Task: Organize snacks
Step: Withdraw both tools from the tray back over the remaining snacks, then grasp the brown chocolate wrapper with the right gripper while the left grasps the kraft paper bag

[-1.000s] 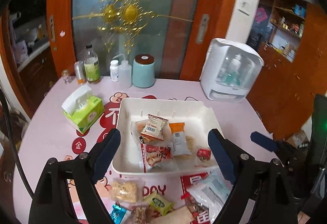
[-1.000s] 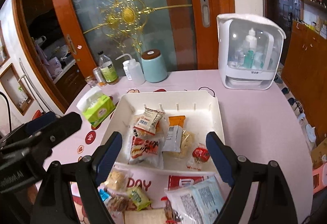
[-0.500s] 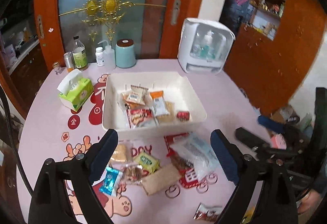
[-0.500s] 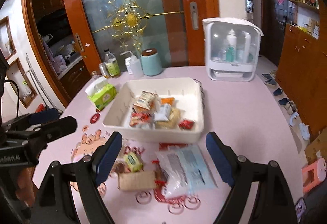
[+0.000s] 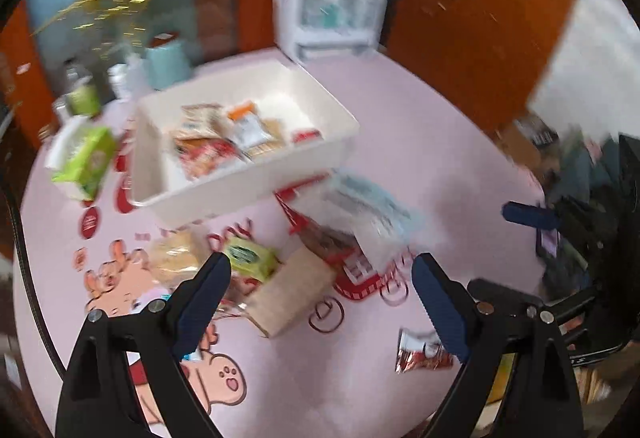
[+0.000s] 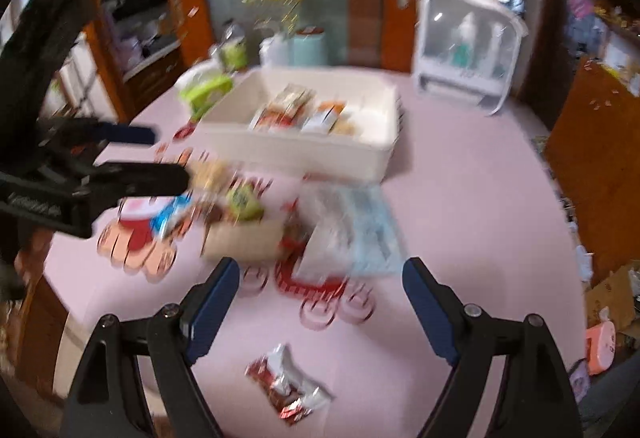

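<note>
We see some snacks in the far bin (image 5: 256, 178); many packets (image 6: 240, 234) left near us; both claws (image 5: 320, 274) (image 6: 320, 278) gape, empty.

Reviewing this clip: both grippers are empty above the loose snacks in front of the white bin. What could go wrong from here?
1. The loose packets overlap: the green packet lies against the brown paper packet, so the open left gripper may pinch two or shove one aside.
2. The red and silver foil packet lies alone near the pink table's front edge; the open right gripper could nudge it off.
3. Both views are blurred, so aim may suffer.
</note>
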Demonstrator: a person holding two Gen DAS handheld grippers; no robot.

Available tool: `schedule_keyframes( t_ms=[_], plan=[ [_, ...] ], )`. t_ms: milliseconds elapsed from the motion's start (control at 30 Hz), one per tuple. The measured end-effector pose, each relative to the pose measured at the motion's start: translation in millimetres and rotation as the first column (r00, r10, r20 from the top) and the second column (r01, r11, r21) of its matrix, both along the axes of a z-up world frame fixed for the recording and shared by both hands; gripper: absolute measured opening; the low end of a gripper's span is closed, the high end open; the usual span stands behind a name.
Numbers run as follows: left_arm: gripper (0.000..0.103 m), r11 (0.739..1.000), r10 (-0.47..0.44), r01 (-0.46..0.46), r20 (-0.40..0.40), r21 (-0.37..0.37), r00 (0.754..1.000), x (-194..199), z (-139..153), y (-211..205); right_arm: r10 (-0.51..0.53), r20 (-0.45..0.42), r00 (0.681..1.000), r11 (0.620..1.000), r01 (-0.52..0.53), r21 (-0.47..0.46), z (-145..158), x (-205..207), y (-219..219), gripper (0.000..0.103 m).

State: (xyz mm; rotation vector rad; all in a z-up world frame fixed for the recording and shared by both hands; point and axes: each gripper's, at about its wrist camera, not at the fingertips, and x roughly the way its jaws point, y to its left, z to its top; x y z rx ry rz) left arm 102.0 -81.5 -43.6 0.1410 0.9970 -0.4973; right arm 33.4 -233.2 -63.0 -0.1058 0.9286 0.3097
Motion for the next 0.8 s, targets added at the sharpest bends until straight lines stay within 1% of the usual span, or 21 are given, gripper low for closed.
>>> schedule_keyframes(
  t_ms=[100, 133, 200, 267, 400, 567, 633, 700, 800],
  plan=[
    [0.091, 0.992, -0.112, 0.115, -0.063, 0.042, 0.992, 5.0, -35.2, -10.8, 0.059, -0.060, 0.997, 0.998, -0.059, -0.011, -29.4, -8.8, 7.5, 0.083],
    [0.090, 0.988, -0.141, 0.146, -0.080, 0.058, 0.987, 6.6, -45.4, -12.9, 0.076, -0.078, 0.994, 0.997, -0.077, -0.016, -37.7, -11.0, 10.4, 0.081],
    [0.078, 0.971, -0.205, 0.218, -0.135, 0.094, 0.969, 12.0, -70.5, -17.2, 0.131, -0.120, 0.984, 0.991, -0.134, -0.019, -56.6, -17.2, 18.5, 0.078],
    [0.072, 0.957, -0.249, 0.272, -0.194, 0.102, 0.949, 20.9, -91.1, -18.3, 0.163, -0.161, 0.973, 0.984, -0.173, -0.049, -73.9, -22.5, 27.7, 0.077],
    [0.072, 0.937, -0.299, 0.334, -0.262, 0.100, 0.918, 32.9, -114.6, -16.7, 0.224, -0.221, 0.949, 0.966, -0.246, -0.076, -103.4, -34.8, 44.4, 0.077],
    [0.072, 0.903, -0.358, 0.415, -0.339, 0.111, 0.870, 47.6, -140.0, -20.2, 0.221, -0.278, 0.935, 0.963, -0.253, -0.088, -125.8, -38.0, 49.5, 0.077],
    [0.072, 0.888, -0.374, 0.441, -0.353, 0.129, 0.857, 49.8, -147.8, -21.9, 0.223, -0.297, 0.928, 0.963, -0.256, -0.078, -130.5, -38.7, 49.8, 0.076],
    [0.072, 0.879, -0.382, 0.455, -0.365, 0.139, 0.849, 52.5, -153.1, -22.0, 0.227, -0.306, 0.925, 0.962, -0.263, -0.080, -134.5, -39.6, 51.0, 0.076],
    [0.072, 0.874, -0.378, 0.459, -0.369, 0.158, 0.849, 59.2, -160.0, -20.0, 0.232, -0.317, 0.920, 0.959, -0.271, -0.085, -138.0, -39.7, 51.3, 0.076]
  ],
)
